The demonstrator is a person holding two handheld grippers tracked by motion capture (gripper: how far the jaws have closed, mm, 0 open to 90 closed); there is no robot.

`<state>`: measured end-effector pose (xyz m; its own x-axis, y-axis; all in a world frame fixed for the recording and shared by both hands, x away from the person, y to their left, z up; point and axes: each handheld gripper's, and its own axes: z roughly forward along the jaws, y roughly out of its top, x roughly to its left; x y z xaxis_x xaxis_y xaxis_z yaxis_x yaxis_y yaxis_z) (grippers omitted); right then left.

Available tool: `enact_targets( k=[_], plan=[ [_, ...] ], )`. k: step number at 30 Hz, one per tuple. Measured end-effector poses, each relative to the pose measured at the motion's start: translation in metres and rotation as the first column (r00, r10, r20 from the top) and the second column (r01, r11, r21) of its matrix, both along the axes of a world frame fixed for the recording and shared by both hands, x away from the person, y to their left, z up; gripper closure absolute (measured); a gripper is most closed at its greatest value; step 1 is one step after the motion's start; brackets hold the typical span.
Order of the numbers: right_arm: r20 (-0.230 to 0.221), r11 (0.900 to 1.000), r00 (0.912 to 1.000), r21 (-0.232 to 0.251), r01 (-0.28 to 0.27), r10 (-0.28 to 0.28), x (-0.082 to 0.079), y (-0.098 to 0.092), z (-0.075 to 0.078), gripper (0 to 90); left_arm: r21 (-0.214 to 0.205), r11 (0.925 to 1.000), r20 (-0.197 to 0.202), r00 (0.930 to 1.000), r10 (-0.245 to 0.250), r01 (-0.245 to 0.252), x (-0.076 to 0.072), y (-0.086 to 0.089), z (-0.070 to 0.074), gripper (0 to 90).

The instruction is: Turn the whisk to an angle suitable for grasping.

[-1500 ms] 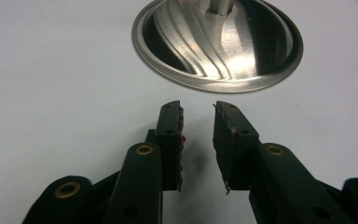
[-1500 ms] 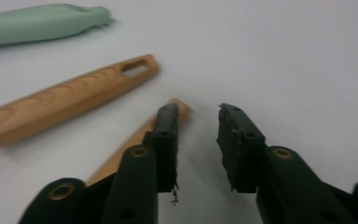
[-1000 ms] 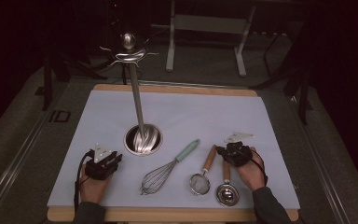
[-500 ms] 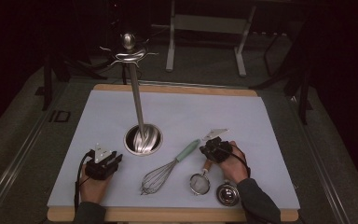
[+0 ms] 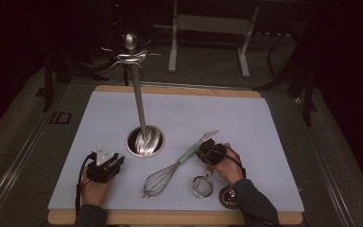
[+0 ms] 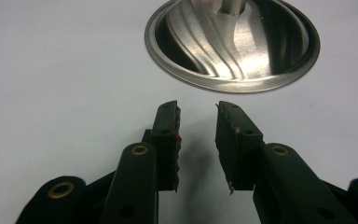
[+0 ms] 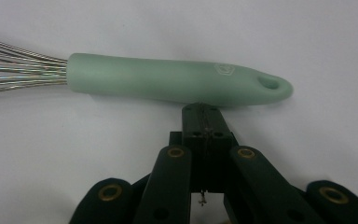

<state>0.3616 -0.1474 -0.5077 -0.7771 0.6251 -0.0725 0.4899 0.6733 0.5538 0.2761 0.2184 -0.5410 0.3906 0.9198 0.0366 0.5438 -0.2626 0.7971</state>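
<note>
Whisk (image 7: 121,77), matte mint handle (rounded), wire loops

Your left gripper (image 6: 198,116) hovers low over the pale sheet (image 6: 60,70), jaws parted with nothing between them, having just opened wider. Just ahead sits the round steel base (image 6: 233,44), its post rising out of frame.

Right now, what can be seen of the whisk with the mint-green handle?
The whisk with the mint-green handle lies flat on the white mat. Its handle looks matte and smooth, with a small embossed logo and a hanging hole at the end. Thin steel wires fan out from the other end. The shut right gripper points at the handle; contact is unclear.
</note>
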Motion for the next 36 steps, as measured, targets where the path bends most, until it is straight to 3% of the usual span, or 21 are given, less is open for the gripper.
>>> enact_targets(
  k=[10,21,36],
  plan=[
    [-0.007,0.9983,1.0000,-0.057,-0.006,0.006,0.012,0.013,-0.004,89.9,0.012,0.9999,0.003,1.0000,-0.004,0.004,0.000,-0.001,0.000,69.7],
    [0.000,0.9930,0.9998,-0.116,-0.022,0.022,0.031,0.042,-0.004,89.8,0.006,1.0000,0.008,1.0000,0.003,-0.003,-0.001,0.000,0.000,69.8],
    [-0.059,0.9994,0.9981,-0.032,-0.015,0.013,0.044,0.084,-0.005,86.8,-0.016,0.9998,0.013,0.9999,0.010,-0.010,-0.001,0.002,0.000,69.4]
  ],
)
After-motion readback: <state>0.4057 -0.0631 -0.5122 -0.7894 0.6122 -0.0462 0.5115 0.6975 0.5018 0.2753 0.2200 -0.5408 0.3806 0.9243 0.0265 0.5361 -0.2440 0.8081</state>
